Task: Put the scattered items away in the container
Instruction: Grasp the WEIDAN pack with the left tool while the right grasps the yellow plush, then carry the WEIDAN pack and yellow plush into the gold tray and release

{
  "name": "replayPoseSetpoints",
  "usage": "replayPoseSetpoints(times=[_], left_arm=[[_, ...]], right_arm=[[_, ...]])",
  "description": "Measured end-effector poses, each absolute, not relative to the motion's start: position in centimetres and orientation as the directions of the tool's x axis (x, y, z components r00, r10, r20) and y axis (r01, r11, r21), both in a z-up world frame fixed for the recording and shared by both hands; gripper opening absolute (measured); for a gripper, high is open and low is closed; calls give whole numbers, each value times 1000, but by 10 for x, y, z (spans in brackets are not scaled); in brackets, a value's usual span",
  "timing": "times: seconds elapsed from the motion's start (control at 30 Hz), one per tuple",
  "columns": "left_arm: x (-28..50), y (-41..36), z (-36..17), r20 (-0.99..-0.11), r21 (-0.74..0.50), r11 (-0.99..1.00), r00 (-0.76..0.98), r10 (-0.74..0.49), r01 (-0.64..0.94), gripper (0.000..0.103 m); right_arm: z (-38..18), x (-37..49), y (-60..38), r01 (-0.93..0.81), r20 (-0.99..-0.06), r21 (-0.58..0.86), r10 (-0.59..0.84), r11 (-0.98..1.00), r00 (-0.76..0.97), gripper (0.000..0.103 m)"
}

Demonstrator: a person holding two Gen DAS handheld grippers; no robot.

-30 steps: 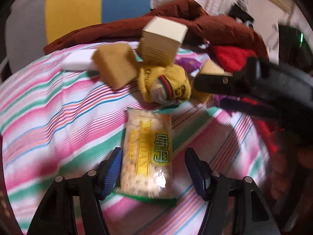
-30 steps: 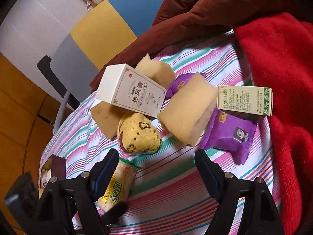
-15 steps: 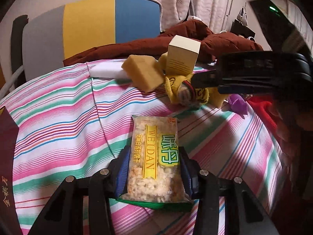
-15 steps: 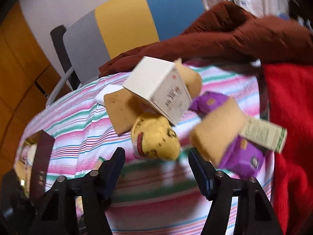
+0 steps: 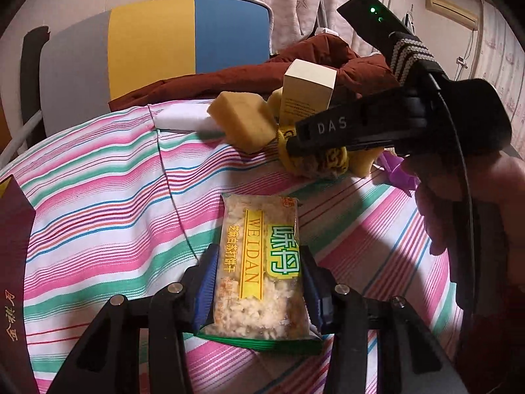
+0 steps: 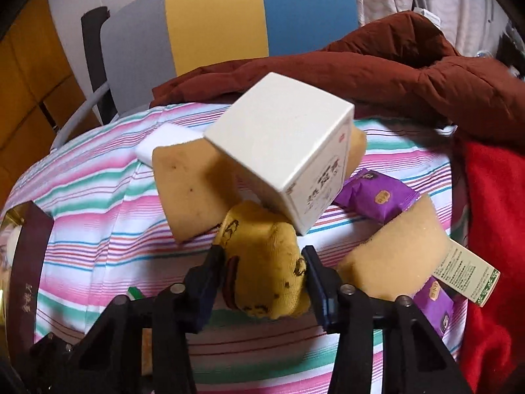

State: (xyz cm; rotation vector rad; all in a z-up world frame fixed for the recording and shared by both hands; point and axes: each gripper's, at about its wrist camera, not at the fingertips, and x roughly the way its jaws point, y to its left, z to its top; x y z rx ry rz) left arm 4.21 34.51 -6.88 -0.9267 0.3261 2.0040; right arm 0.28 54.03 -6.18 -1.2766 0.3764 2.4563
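Left wrist view: left gripper [image 5: 259,287] pinching cracker packet [image 5: 259,269] by its long sides, jaws just closed in on it, blue pads pressed to the film. Packet flat on striped cloth [image 5: 98,216]; clear crinkly plastic, yellow band w/ "WEIDAN", green bottom seam. Right gripper [image 6: 264,282] clamped on yellow sock ball [image 6: 262,262], jaws just narrowed onto it; soft knit, dark print, lumpy round. White carton [image 6: 288,157] tilted, resting on sock and tan sponge [image 6: 193,190]; sharp-edged card vs porous foam. Purple sachet [image 6: 377,197] glossy, beside carton. Maroon container wall [image 5: 14,262] at far left edge, bare cloth btwn it and packet. Brown jacket [image 6: 393,75] and red fabric [image 6: 492,229] crowd far and right sides.
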Motion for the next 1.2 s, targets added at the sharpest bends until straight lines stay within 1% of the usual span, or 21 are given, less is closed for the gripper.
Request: replayPoseSetpoints(times=[0.07,0.33,0.63,0.77,1.0,1.2], left_arm=[[43,345,-69,-718,-111,-581,-340,608,-806,47],[44,336,-69,-716,-130,-585,-333,614,-801,47],[49,314,-65,-727,-133,-622,-351,590,-772,46],[51,295,-59,-720,-148,-644,-365,591,-751,46],[60,270,-30,-654,-147,-640,-412,634,-754,46],[54,247,-13,-632,-195,-668,-429,645,-718,46]], right_arm=[[-62,3,539,-417,-827,62,187,-907,-530,45],[-56,6,529,-387,-825,18,205,-922,-527,42],[-44,3,501,-290,-787,-66,228,-955,-573,41],[-36,3,492,-265,-760,-93,240,-960,-603,41],[-20,9,471,-237,-690,-176,292,-955,-662,41],[-11,13,449,-200,-633,-250,316,-947,-707,41]])
